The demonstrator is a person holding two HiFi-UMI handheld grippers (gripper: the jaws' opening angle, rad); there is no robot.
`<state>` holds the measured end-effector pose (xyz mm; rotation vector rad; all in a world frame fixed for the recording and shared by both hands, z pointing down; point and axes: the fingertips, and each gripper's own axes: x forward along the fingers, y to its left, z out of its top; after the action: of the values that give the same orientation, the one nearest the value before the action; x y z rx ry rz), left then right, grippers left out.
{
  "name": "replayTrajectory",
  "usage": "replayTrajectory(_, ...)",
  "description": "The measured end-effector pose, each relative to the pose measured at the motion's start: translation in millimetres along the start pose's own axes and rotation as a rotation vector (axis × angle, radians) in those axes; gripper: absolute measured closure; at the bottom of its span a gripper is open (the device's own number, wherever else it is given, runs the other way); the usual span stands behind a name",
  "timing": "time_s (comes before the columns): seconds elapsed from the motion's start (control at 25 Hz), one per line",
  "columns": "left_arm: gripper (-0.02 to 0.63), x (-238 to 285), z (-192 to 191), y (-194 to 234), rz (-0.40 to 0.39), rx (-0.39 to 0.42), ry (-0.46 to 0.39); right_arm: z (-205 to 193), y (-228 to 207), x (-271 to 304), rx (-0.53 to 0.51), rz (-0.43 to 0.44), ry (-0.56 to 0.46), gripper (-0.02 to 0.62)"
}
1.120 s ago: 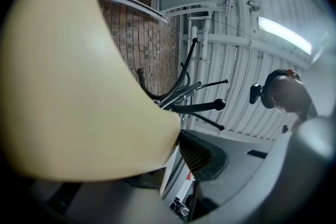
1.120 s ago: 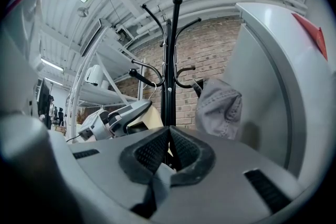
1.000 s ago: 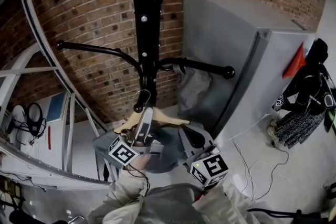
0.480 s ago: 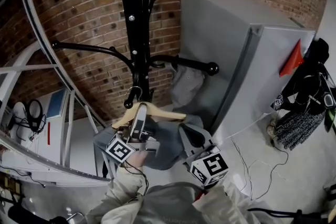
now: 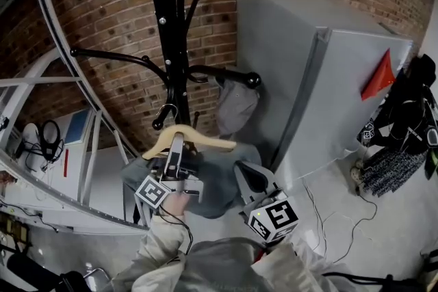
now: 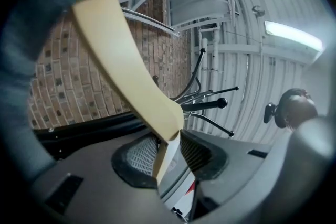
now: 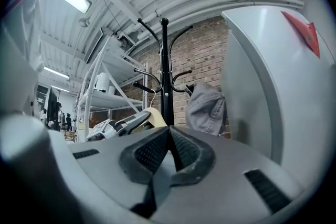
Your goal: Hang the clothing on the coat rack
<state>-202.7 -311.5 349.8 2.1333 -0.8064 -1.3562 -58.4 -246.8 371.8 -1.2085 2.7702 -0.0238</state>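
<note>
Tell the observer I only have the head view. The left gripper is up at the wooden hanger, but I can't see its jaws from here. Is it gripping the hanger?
Observer: The left gripper has just been opening its jaws. The wooden hanger stands between them, and a gap shows beside one pad.
Operator: What about the right one?
Observer: The right gripper is shut, its pads meeting at the tips with nothing between them.
Operator: Does its view show the hanger's hook?
Observer: Yes. The hook rises to a lower arm of the coat rack. I cannot tell whether it rests on that arm.
</note>
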Motion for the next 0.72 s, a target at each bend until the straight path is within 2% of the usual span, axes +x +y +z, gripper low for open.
replayTrajectory(0.12,0.483,-12.8,-5.6,3.8,0.036,-0.022,-0.033,-3.1,-2.5,-11.1,0.009,0.016,0.0,0.571)
replayTrajectory(0.48,0.491,-42.1,-42.5,-19.1,0.101,0.113,-0.014,-17.8,-7.2,-43.5,0.057,0.088,0.032,0.571)
replayTrajectory(0.6,0.5,-52.4,-53.2,-25.4,0.132,0.195,0.017,-22.0,-4.3,-49.0,0.07,0.121,0.043,0.571)
replayTrajectory(0.72,0.511,-53.8,-63.7,-35.7,0.164,0.355,0.085,-26.1,-5.0,-51.6,0.085,0.139,0.046,0.571)
